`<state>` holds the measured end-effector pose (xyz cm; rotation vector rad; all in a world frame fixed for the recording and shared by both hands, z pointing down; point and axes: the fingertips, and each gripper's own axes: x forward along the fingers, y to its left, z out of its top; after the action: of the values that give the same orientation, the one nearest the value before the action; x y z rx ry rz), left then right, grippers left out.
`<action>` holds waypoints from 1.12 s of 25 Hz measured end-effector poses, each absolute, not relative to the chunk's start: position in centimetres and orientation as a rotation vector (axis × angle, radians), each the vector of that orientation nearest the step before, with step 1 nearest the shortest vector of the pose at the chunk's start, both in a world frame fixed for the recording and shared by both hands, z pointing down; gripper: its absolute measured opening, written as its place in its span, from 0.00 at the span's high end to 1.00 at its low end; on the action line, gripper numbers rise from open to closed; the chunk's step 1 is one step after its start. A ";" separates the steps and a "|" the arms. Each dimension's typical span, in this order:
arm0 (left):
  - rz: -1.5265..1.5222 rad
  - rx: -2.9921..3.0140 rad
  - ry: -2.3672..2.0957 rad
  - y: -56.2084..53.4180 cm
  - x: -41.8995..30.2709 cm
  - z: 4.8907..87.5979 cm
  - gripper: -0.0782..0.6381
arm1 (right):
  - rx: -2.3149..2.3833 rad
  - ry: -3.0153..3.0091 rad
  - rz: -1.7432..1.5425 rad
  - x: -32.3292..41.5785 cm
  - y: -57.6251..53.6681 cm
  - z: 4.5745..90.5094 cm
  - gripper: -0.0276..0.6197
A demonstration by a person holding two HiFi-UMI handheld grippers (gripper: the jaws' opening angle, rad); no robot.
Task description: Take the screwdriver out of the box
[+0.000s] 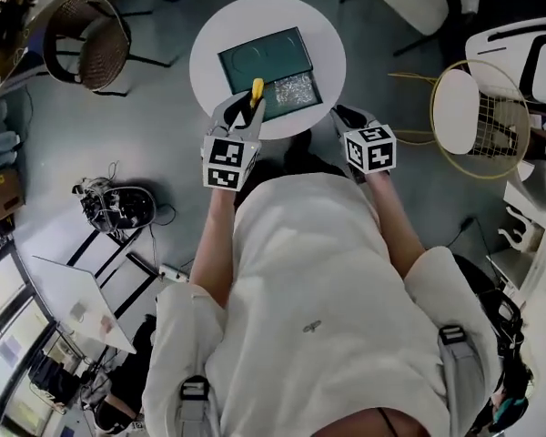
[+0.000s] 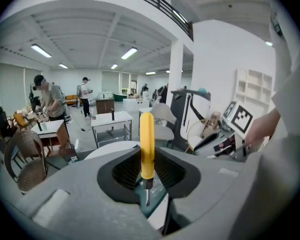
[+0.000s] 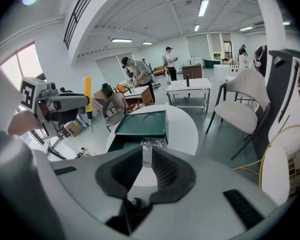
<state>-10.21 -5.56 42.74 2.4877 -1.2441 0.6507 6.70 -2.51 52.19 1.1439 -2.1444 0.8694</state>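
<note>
A dark green box (image 1: 266, 58) lies open on the round white table (image 1: 220, 35), with shiny crinkled filling in its near half (image 1: 294, 89). My left gripper (image 1: 247, 107) is at the table's near edge, shut on the yellow-handled screwdriver (image 1: 257, 89). In the left gripper view the screwdriver (image 2: 146, 144) stands upright between the jaws, metal tip down, lifted above the box. My right gripper (image 1: 348, 116) hovers by the table's near right edge. Its jaws (image 3: 147, 155) stand a narrow gap apart with nothing between them. The box (image 3: 142, 124) lies ahead of it.
A wicker chair (image 1: 89, 39) stands to the left of the table and a white wire-framed chair (image 1: 478, 112) to the right. A tangle of cables and a device (image 1: 118, 206) sits on the floor at left. People work at tables (image 2: 50, 106) in the background.
</note>
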 end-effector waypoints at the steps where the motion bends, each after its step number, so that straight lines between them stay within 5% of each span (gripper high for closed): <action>1: 0.545 2.478 -1.262 -5.2 -11.2 41.4 0.76 | 1.140 -2.161 0.851 5.9 -2.6 51.3 0.86; 6: 0.168 2.444 -1.374 -3.0 -17.1 35.3 0.76 | 1.108 -2.249 0.747 1.5 -3.7 46.6 0.86; 17: -0.024 2.503 -1.627 6.0 -27.6 25.6 0.77 | 1.058 -2.561 0.537 -11.3 1.6 32.3 0.93; 28: -0.150 2.640 -1.571 11.3 -30.4 19.9 0.77 | 1.231 -2.790 0.264 -12.0 8.4 22.1 0.95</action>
<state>-30.39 11.31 19.88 2.6402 -1.5711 -0.1500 -12.04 8.36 22.05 1.2309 -2.7903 0.2644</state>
